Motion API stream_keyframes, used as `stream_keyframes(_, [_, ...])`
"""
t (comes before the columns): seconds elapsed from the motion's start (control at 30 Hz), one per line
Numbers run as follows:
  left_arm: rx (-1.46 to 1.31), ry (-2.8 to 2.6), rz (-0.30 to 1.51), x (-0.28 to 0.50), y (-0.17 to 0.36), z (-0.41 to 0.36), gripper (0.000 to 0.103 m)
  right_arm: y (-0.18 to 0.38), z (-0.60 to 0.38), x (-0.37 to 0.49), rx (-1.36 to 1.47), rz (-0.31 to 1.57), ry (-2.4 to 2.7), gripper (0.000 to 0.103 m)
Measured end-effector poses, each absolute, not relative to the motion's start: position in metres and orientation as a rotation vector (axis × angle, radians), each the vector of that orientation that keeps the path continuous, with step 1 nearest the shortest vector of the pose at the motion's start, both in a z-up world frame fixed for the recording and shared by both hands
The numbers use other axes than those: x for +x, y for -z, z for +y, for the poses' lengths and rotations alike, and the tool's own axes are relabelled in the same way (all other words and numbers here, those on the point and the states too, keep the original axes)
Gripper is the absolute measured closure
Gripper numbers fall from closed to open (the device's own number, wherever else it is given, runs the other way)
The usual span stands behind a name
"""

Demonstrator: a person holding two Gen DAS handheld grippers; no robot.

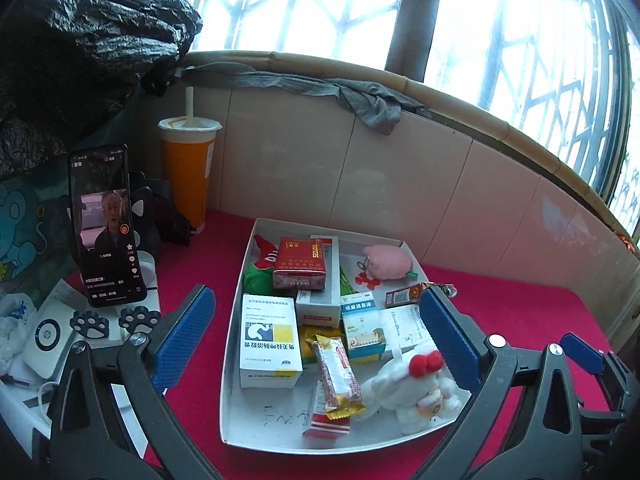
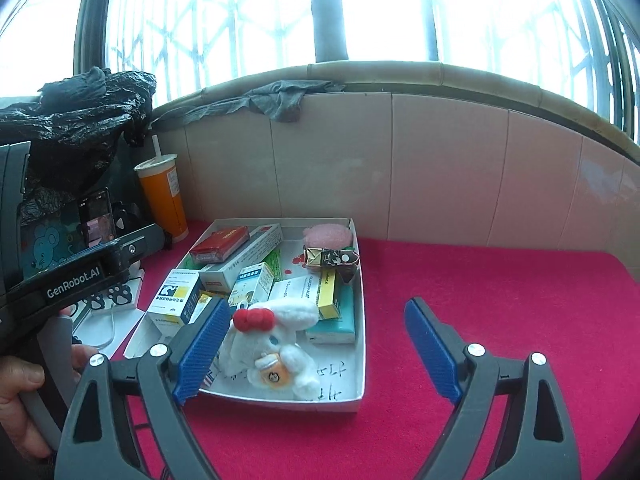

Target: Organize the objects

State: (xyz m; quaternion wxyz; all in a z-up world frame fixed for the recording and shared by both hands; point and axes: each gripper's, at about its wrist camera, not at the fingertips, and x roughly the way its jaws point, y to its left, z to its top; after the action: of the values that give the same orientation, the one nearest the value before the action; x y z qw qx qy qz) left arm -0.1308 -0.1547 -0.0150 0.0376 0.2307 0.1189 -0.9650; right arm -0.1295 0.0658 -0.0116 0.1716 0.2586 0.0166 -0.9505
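Both hand-held grippers, left [image 1: 316,336] and right [image 2: 316,350], hover wide open and empty over the shallow white cardboard tray [image 2: 360,296] on the red cloth surface [image 2: 500,300], crowded with medicine boxes [image 1: 270,340] and a white plush toy [image 2: 276,340].

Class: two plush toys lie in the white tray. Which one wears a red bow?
The white plush toy at the tray's near end; the pink plush toy at the far end has none visible.

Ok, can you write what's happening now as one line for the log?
left gripper: open, empty | right gripper: open, empty | white plush toy: in white tray | nothing held
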Motion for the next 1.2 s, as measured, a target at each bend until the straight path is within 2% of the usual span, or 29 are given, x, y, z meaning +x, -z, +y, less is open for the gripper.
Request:
stream_keyframes(0.4, [0.613, 3.069, 0.204, -0.081, -0.002, -0.113, 0.000, -0.014, 0.141, -0.055, 0.568, -0.130, 2.801, 0.012])
stream_keyframes(0.5, [0.596, 3.082, 0.142, -0.068, -0.003, -0.103, 0.000, -0.022, 0.164, -0.034, 0.474, -0.220, 2.855, 0.009])
stream_keyframes(0.57, [0.585, 3.084, 0.116, -0.060, -0.005, -0.098, 0.000, -0.026, 0.178, -0.022, 0.425, -0.287, 2.877, 0.000])
stream_keyframes(0.63, [0.572, 3.084, 0.106, -0.052, -0.007, -0.095, 0.000, -0.030, 0.188, -0.010, 0.362, -0.331, 2.894, 0.000])
stream_keyframes(0.9, [0.488, 3.066, 0.012, -0.021, -0.019, -0.083, 0.000, -0.048, 0.208, 0.029, 0.154, -0.359, 2.920, 0.000])
stream_keyframes(1.0, [0.471, 3.088, 0.047, -0.010, -0.021, -0.082, 0.000, -0.056, 0.218, 0.045, 0.057, -0.381, 2.922, 0.000])
stream_keyframes(1.2, [0.612, 3.124, 0.086, -0.008, -0.006, -0.075, 0.000, -0.053, 0.228, 0.062, -0.006, -0.385, 2.979, 0.000])
